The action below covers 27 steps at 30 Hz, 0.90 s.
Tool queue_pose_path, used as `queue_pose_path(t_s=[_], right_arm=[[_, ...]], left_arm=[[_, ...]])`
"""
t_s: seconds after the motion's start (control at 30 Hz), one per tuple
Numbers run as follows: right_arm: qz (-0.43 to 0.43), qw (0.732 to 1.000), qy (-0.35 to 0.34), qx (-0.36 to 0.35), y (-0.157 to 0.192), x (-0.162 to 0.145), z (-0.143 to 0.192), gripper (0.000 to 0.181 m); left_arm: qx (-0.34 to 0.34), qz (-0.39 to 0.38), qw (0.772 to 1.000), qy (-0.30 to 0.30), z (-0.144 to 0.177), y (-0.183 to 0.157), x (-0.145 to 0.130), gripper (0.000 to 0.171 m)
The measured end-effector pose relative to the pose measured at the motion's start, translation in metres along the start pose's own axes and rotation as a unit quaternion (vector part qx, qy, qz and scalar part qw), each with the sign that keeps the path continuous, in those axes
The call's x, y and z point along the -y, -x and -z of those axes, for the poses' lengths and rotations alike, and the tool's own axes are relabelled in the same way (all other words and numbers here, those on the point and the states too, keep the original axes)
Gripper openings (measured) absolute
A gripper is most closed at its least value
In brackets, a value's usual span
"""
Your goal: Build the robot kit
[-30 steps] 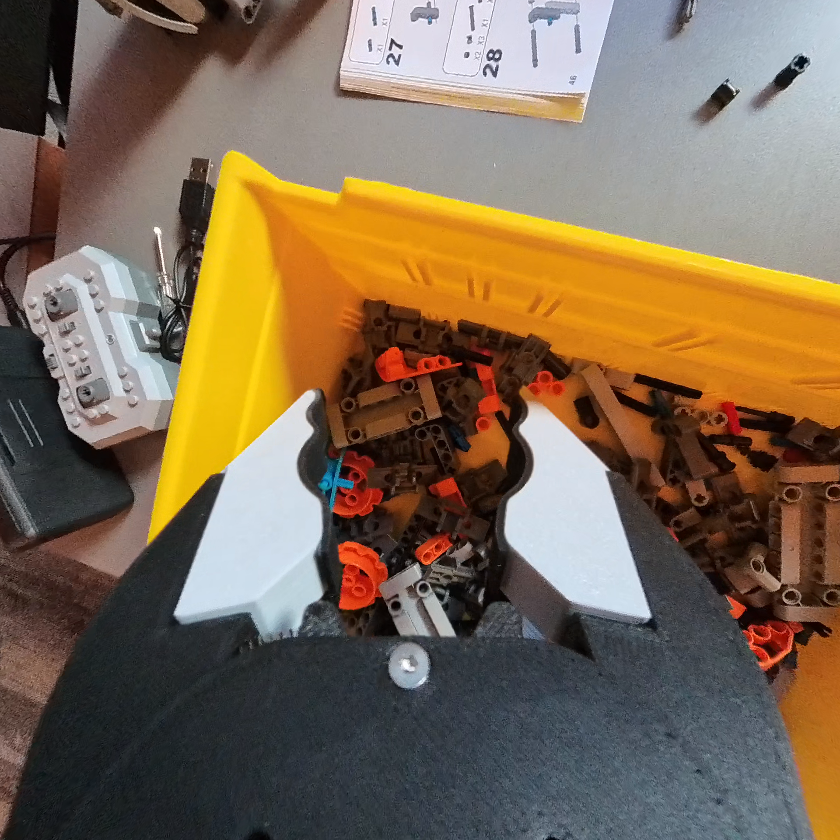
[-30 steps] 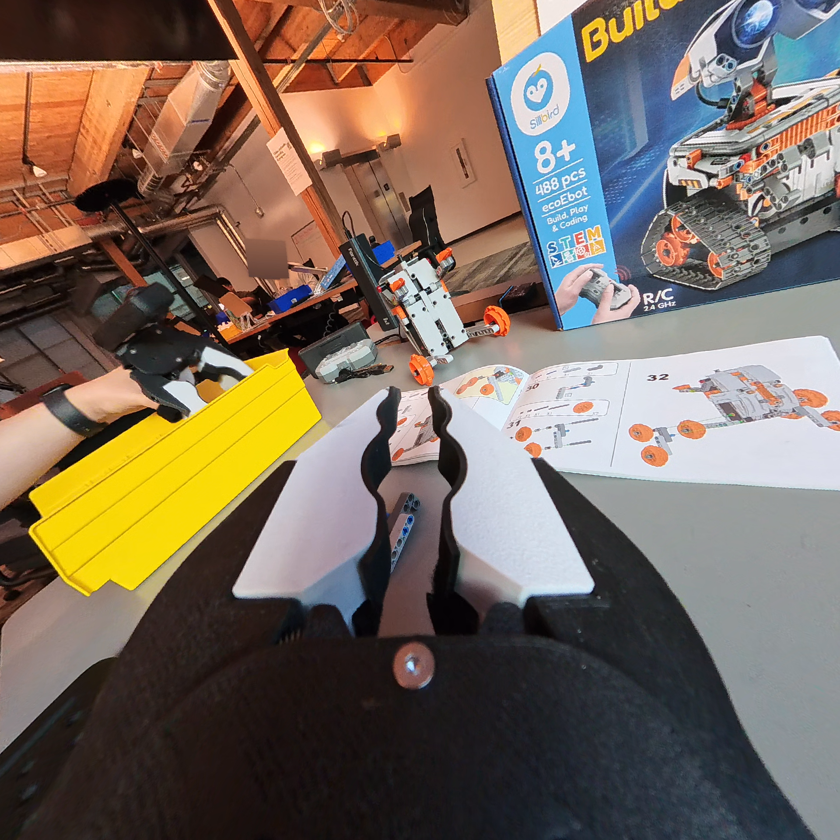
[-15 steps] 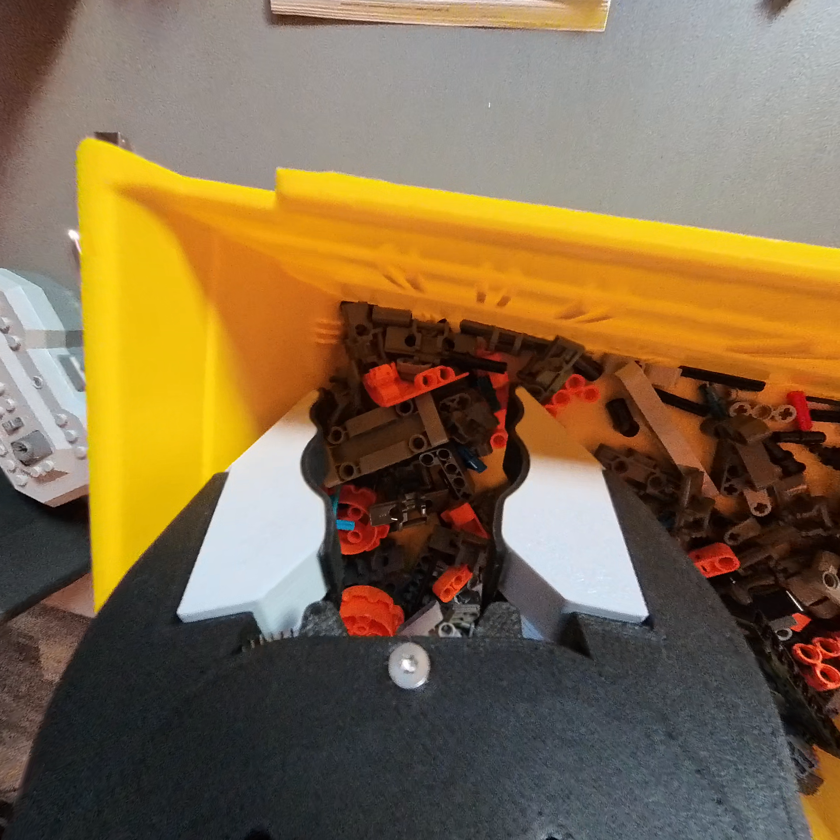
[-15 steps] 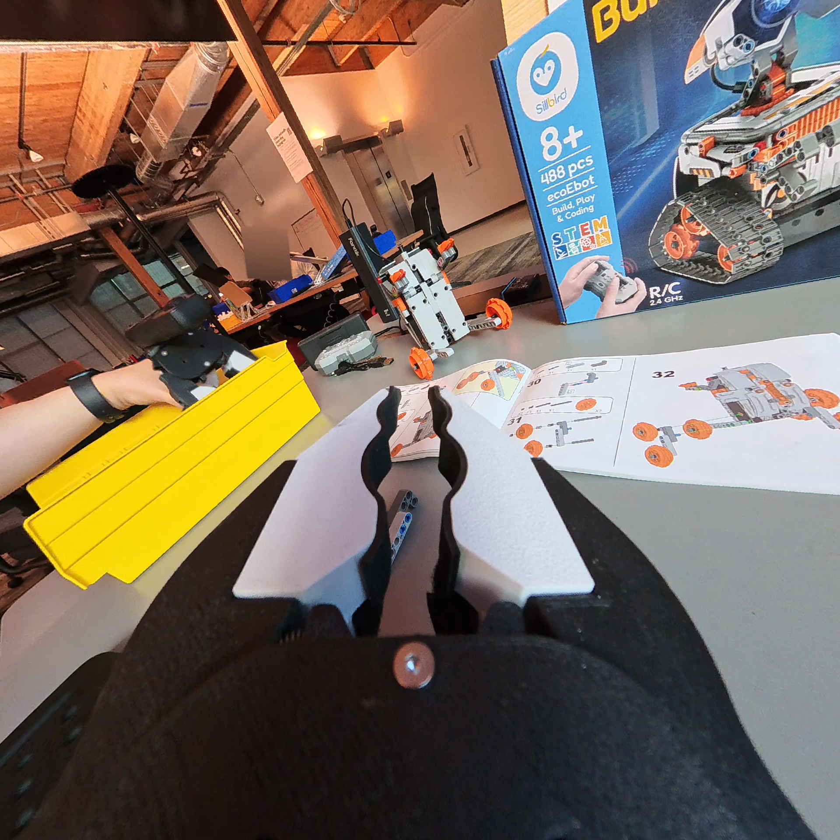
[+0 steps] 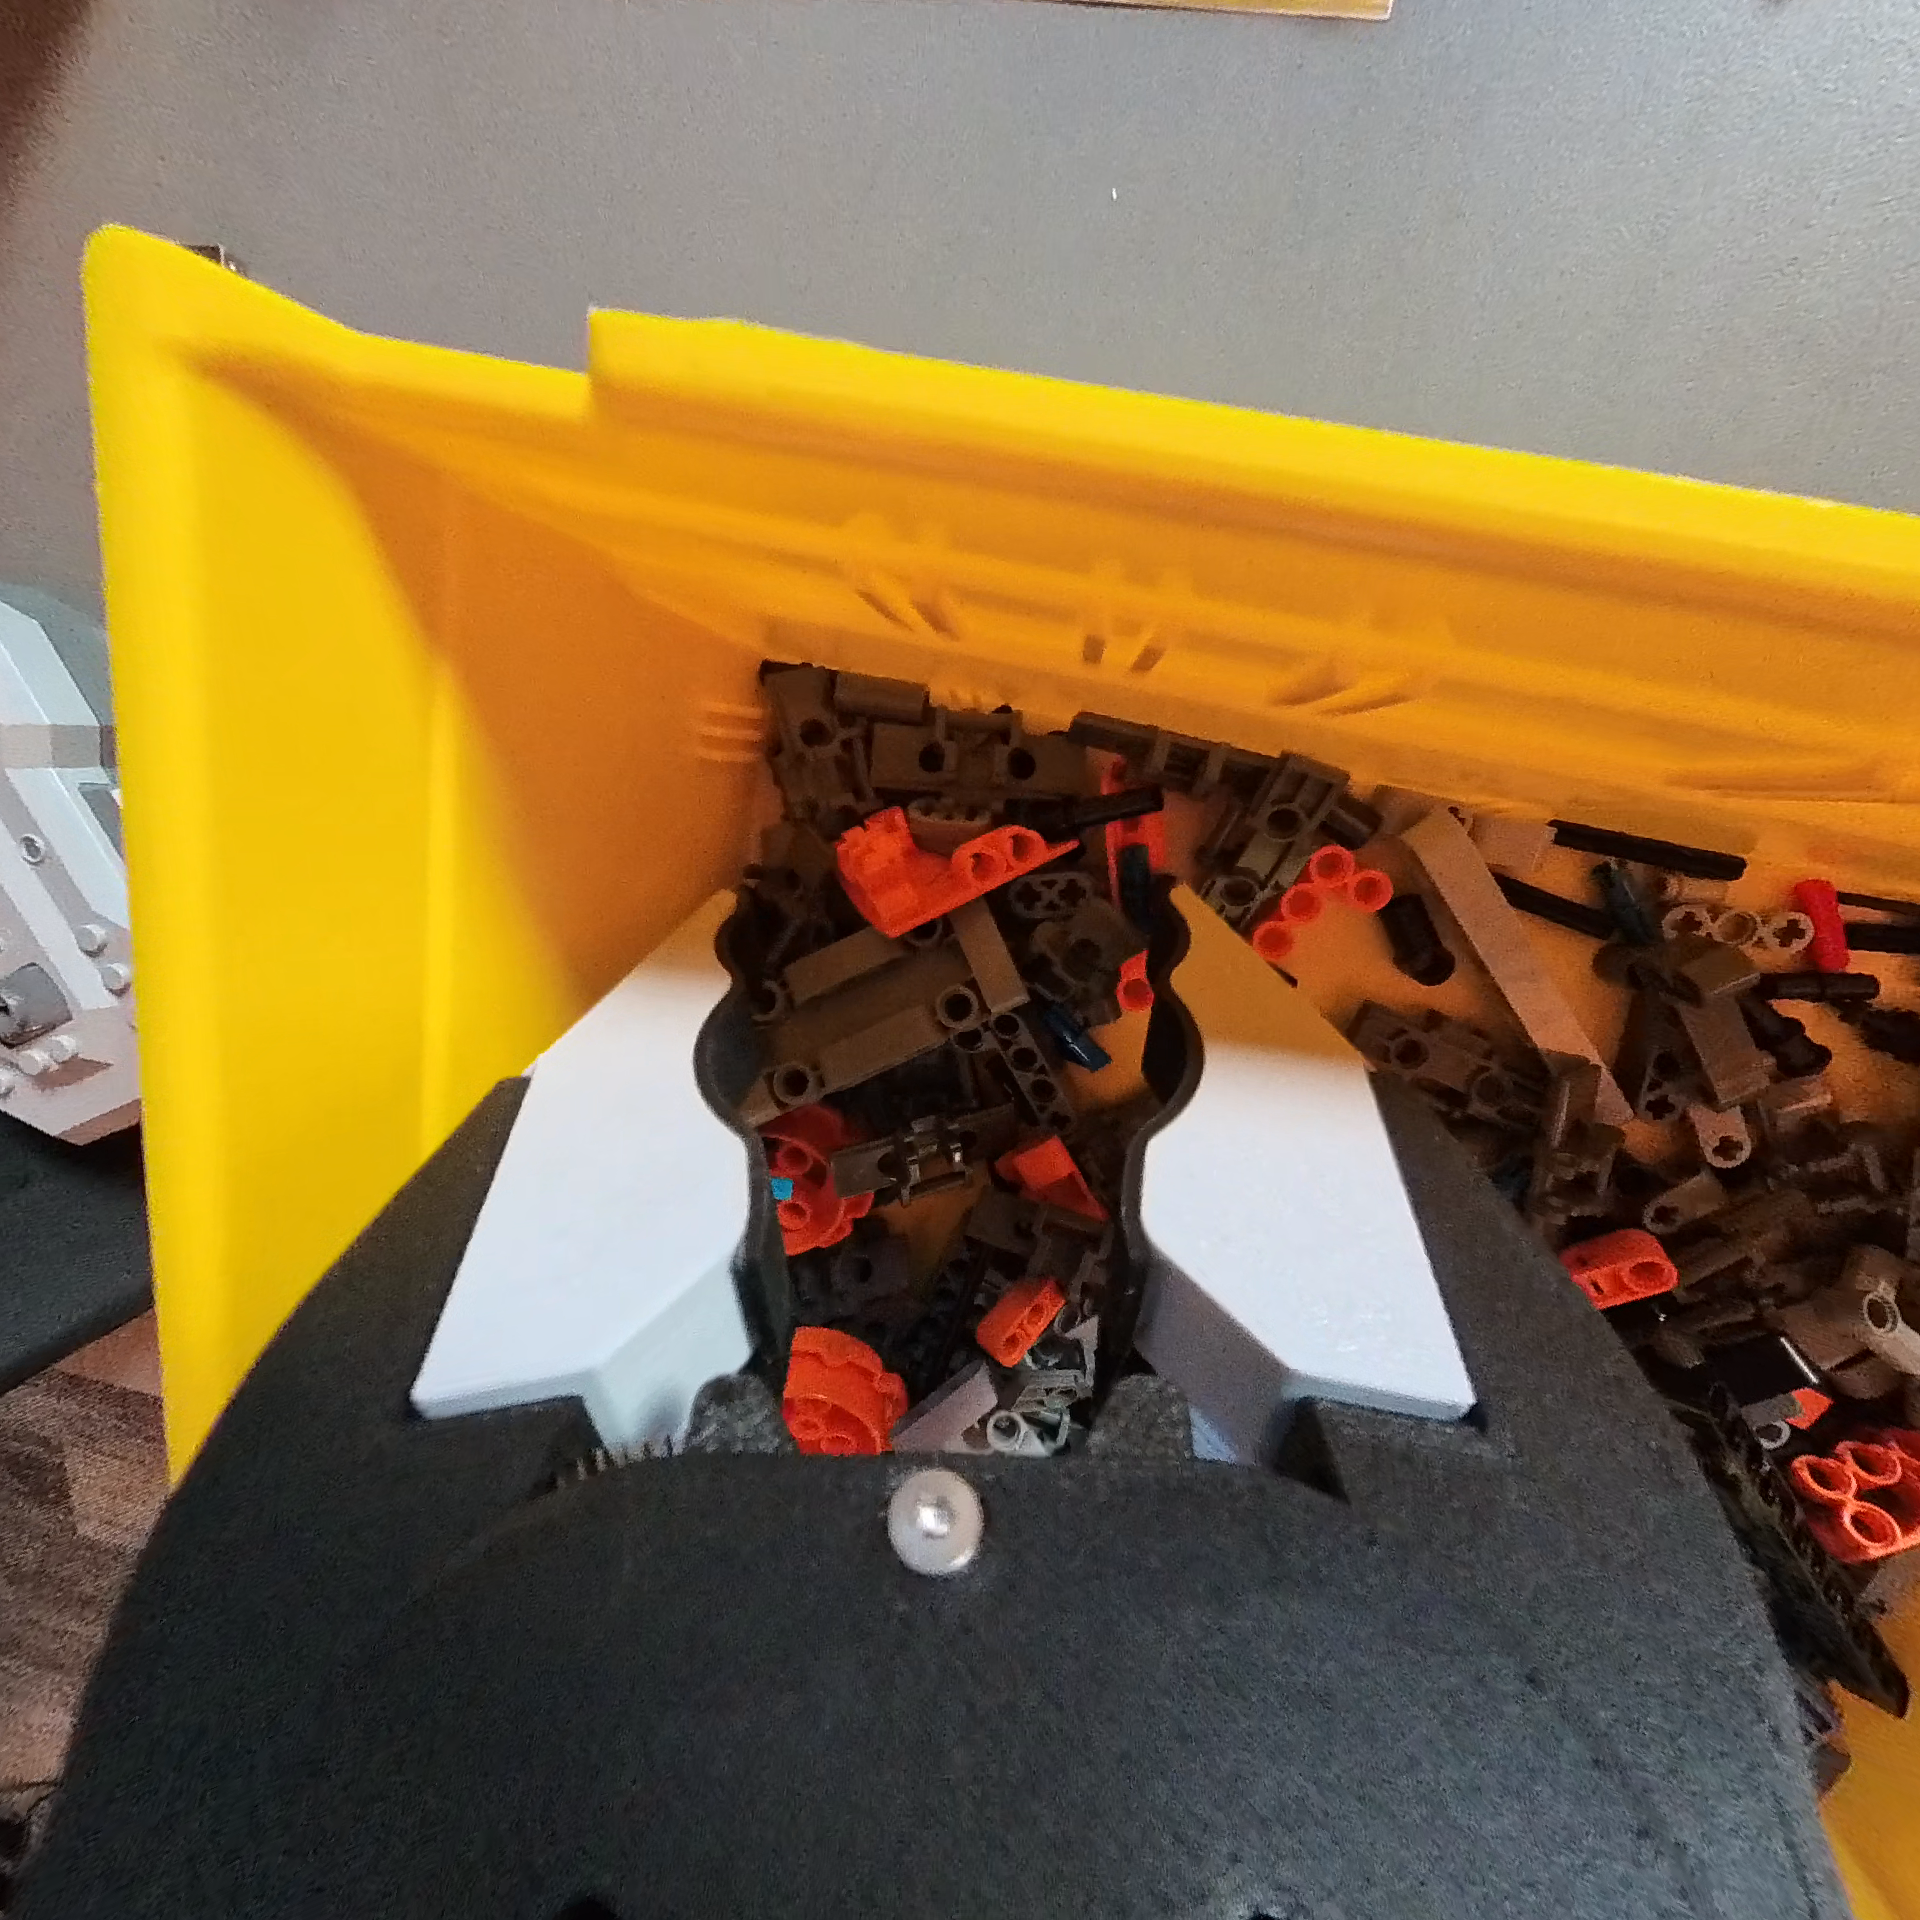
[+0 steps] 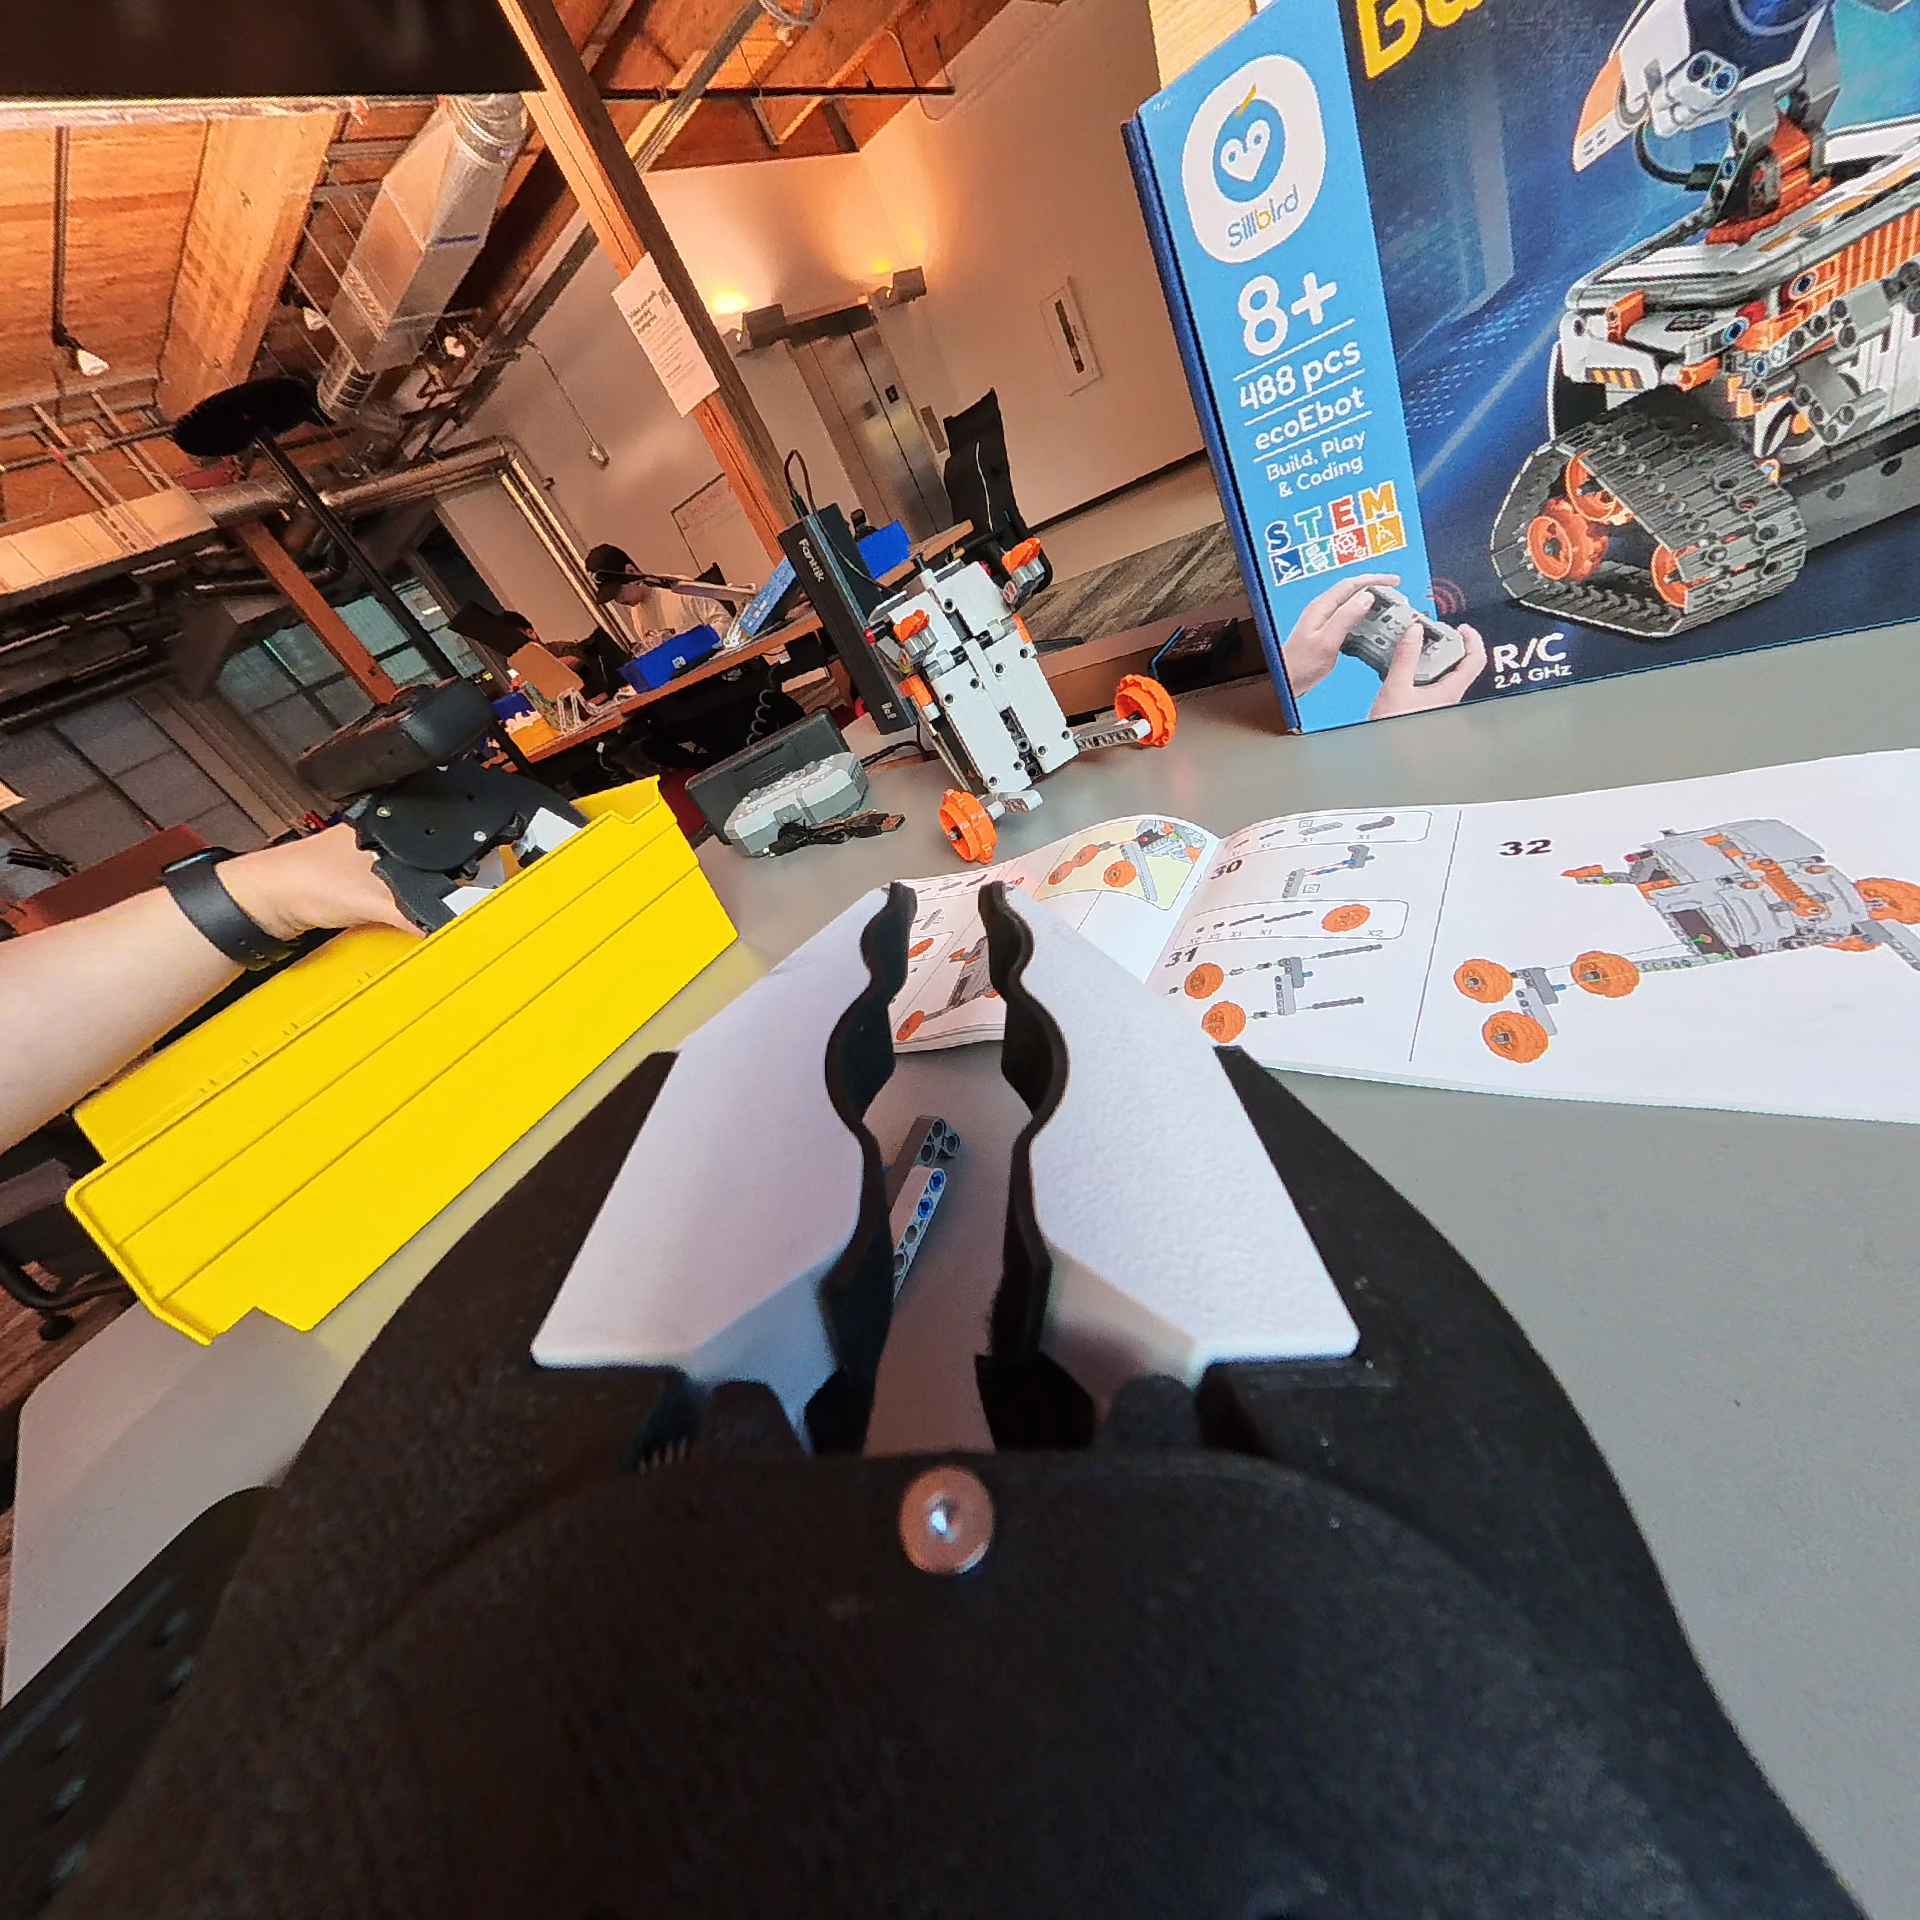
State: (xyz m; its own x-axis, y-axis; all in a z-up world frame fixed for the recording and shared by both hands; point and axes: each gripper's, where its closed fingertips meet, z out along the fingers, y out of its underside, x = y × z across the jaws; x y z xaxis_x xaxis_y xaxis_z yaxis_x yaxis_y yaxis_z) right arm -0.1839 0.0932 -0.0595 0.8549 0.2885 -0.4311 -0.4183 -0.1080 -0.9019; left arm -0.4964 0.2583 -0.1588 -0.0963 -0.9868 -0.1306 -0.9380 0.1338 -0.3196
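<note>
My left gripper [image 5: 951,904] is open, its jaws wide apart, low inside a yellow bin [image 5: 312,727] near its far left corner. It hangs just over a pile of small grey, black and orange building bricks [image 5: 935,1049]; an orange brick [image 5: 935,862] lies just beyond the fingertips. It holds nothing. My right gripper [image 6: 945,899] hovers over the grey table with its jaws a narrow gap apart. A thin grey beam with holes [image 6: 920,1184] lies in that gap close to the left finger; nothing spans the jaws. The right wrist view also shows the bin [image 6: 395,1039] and the left gripper [image 6: 447,821] in a hand.
An open instruction booklet [image 6: 1558,935] lies ahead of the right gripper, with a blue toy box [image 6: 1558,364] standing behind it. A partly built white and orange model [image 6: 977,686] and a grey controller [image 6: 795,800] sit beyond the bin. The controller also shows left of the bin [image 5: 52,883]. Spacing between my two grippers at the tips: around 35 centimetres.
My left gripper has gone lower and farther into the bin, toward its far left corner, still open. The right gripper has barely moved.
</note>
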Motion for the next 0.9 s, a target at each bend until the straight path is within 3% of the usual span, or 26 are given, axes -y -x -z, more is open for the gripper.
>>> queue_pose_path(t_s=[0.37, 0.53, 0.57, 0.6, 0.7, 0.77, 0.8, 0.87, 0.9], right_arm=[[0.0, 1.0, 0.004, -0.001, -0.001, -0.002, -0.001, 0.013], [-0.004, 1.0, 0.001, 0.0, 0.001, -0.001, 0.001, 0.013], [-0.006, 1.0, -0.002, 0.001, 0.001, 0.0, 0.002, 0.013], [-0.007, 1.0, -0.004, 0.002, 0.001, 0.0, 0.002, 0.013], [-0.01, 1.0, -0.009, 0.006, 0.003, 0.002, 0.003, 0.013], [-0.011, 1.0, -0.007, 0.006, 0.002, 0.002, 0.003, 0.014], [-0.01, 1.0, -0.006, 0.007, 0.003, 0.001, 0.002, 0.014], [-0.008, 1.0, -0.004, 0.01, 0.004, 0.001, 0.001, 0.014], [-0.005, 1.0, -0.003, 0.009, 0.004, 0.001, 0.001, 0.014]], left_arm=[[-0.001, 0.003, 1.0, 0.013, 0.001, 0.001, -0.004, 0.07], [-0.017, 0.012, 0.999, 0.042, 0.013, -0.01, -0.016, 0.057], [-0.036, 0.009, 0.998, 0.047, 0.019, -0.02, -0.019, 0.035], [-0.065, 0.005, 0.997, 0.049, 0.024, -0.033, -0.023, 0.025], [-0.124, 0.019, 0.989, 0.074, 0.037, -0.064, -0.042, 0.028], [-0.172, 0.021, 0.981, 0.088, 0.047, -0.086, -0.055, 0.021], [-0.172, 0.022, 0.981, 0.088, 0.049, -0.087, -0.059, 0.025], [-0.155, 0.032, 0.984, 0.076, 0.05, -0.08, -0.058, 0.055], [-0.149, 0.04, 0.986, 0.064, 0.051, -0.075, -0.054, 0.059]])
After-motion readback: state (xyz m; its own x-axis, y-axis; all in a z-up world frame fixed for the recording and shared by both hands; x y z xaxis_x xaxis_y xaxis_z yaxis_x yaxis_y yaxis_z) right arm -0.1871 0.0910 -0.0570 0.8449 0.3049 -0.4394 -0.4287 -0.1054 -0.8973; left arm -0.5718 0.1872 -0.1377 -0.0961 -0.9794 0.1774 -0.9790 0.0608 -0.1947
